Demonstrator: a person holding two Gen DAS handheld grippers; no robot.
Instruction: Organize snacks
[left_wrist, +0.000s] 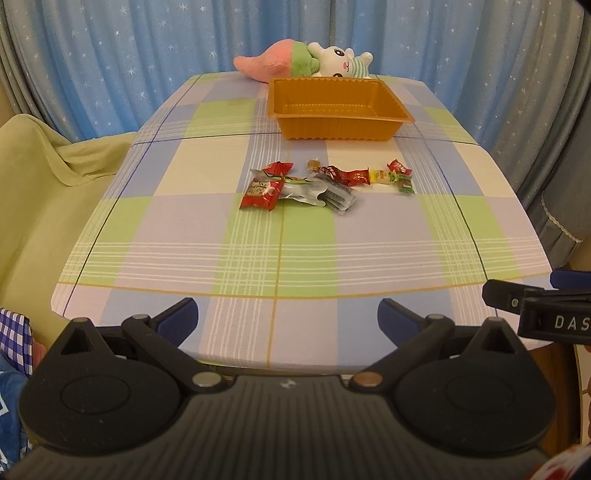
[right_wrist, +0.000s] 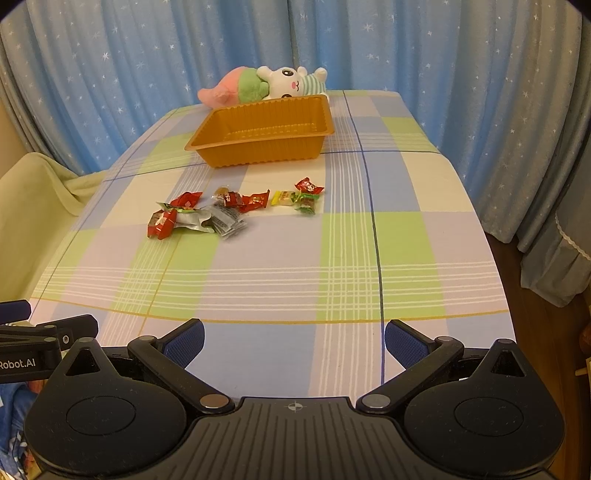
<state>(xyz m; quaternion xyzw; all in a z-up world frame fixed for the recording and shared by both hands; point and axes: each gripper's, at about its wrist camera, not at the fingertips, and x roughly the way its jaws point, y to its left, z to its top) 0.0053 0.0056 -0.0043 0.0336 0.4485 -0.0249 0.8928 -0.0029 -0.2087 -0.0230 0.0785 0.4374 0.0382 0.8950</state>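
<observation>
Several wrapped snacks (left_wrist: 325, 181) (right_wrist: 229, 208) lie scattered mid-table: red packets, a silver pouch (left_wrist: 301, 192), a grey striped packet (right_wrist: 225, 221), small yellow and green candies (right_wrist: 295, 199). Behind them stands an empty orange plastic tray (left_wrist: 338, 127) (right_wrist: 258, 149). My left gripper (left_wrist: 288, 319) hovers open over the table's near edge, nothing between its fingers. My right gripper (right_wrist: 293, 341) is likewise open and empty at the near edge, well short of the snacks. Each gripper's side shows at the other view's edge.
The table wears a checked cloth (left_wrist: 280, 251) (right_wrist: 280, 266). A pink-green plush (left_wrist: 280, 61) and a white plush (right_wrist: 291, 83) lie behind the tray. Blue star curtains hang behind. A green-draped seat (left_wrist: 44, 177) stands left of the table.
</observation>
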